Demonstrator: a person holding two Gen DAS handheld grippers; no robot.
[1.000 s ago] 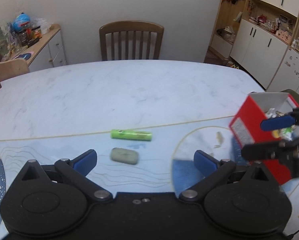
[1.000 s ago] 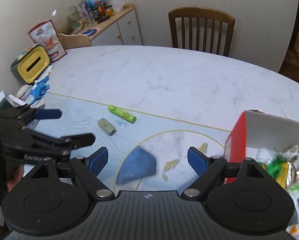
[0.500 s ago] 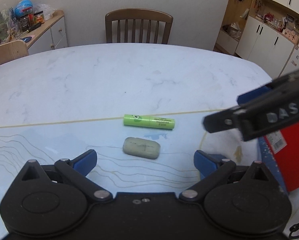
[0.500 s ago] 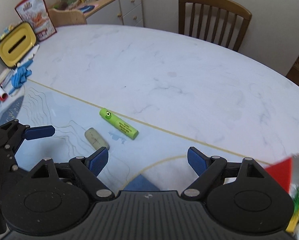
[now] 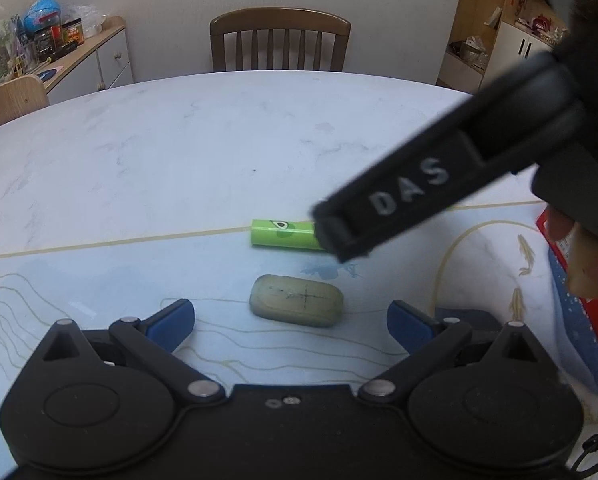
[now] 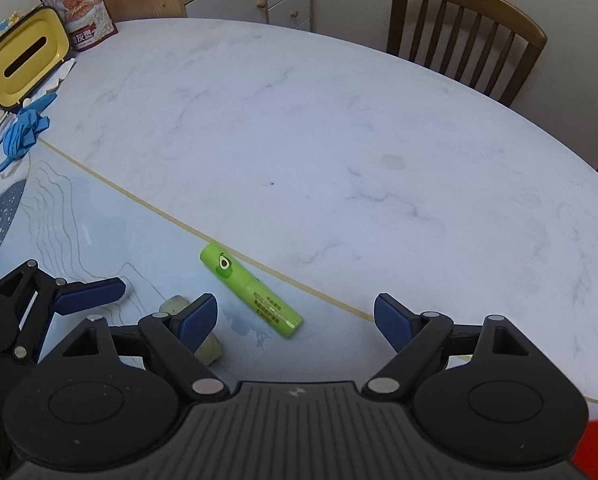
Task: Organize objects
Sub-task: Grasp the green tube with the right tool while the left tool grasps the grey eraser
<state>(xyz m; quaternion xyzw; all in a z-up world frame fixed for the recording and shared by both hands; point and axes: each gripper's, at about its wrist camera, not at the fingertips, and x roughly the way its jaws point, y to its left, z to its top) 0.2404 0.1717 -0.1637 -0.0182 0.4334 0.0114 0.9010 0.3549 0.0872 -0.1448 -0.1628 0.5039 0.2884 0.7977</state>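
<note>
A lime-green tube [image 5: 279,234] [image 6: 251,292] lies on the table's printed mat [image 5: 79,280]. Just in front of it rests a grey-green oval block [image 5: 297,306]. My left gripper [image 5: 290,320] is open, low over the mat, its blue pads on either side of the block and apart from it. My right gripper [image 6: 295,320] is open above the tube's near end. In the left wrist view one of its black fingers [image 5: 419,184] covers the tube's right end. In the right wrist view the block [image 6: 175,305] is mostly hidden behind my left-hand pad [image 6: 199,322].
A red box [image 5: 551,236] stands at the right edge of the mat. A wooden chair [image 5: 279,40] is at the table's far side. A yellow-lidded box [image 6: 23,60], a snack bag [image 6: 79,4] and a blue cloth [image 6: 23,132] sit at the far left.
The right gripper has swung left, away from the red box, and now hangs over the green tube. The left gripper has come closer to the grey-green block.
</note>
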